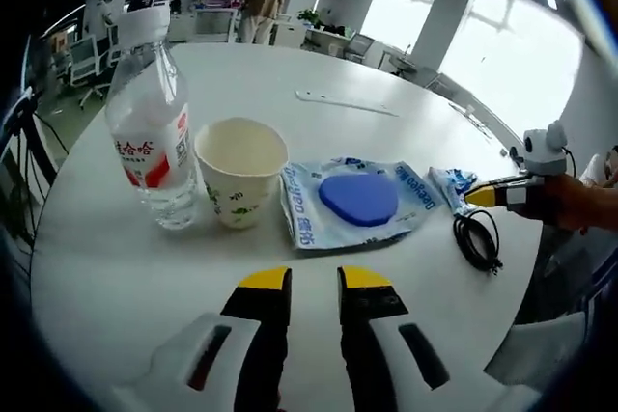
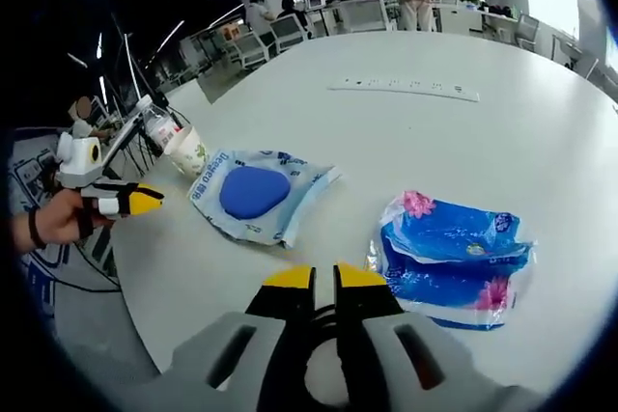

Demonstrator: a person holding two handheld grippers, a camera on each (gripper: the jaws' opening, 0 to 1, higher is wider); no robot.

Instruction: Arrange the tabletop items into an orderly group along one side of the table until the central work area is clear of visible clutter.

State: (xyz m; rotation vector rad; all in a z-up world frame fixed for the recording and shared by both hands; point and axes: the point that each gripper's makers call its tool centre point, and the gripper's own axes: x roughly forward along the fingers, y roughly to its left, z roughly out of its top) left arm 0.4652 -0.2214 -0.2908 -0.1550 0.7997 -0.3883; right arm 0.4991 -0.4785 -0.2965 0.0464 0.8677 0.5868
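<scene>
On the white round table (image 1: pixel 406 123), using the paper cup (image 1: pixel 240 171) as my anchor, things were lined up pretty tidily. From the left gripper view, the water bottle (image 1: pixel 151 137) with the red label stood upright just beside the cup, touching it or close to it, I couldn't tell which. On the cup's other side lay the blue-and-white wet wipes pack (image 1: pixel 359 200), flat, its edge right up against the cup's base. Further along past the pack sat a coiled black cable (image 1: pixel 478 238), with a crumpled blue tissue packet (image 1: pixel 452 183) just next to it. A white power strip (image 1: pixel 346 102) lay well beyond the cup, across the table.

My left gripper (image 1: pixel 314 282) hung low over bare table near the cup with its yellow-tipped jaws nearly together, only a thin gap, nothing between them. The right gripper (image 2: pixel 324 278) looked the same from its own view: jaws almost touching, empty, though the black cable sat partly hidden under them, so whether it was touching I couldn't say. The tissue packet lay just beside those jaws. From the left gripper view, the right gripper's yellow tip hovered by the cable too.
</scene>
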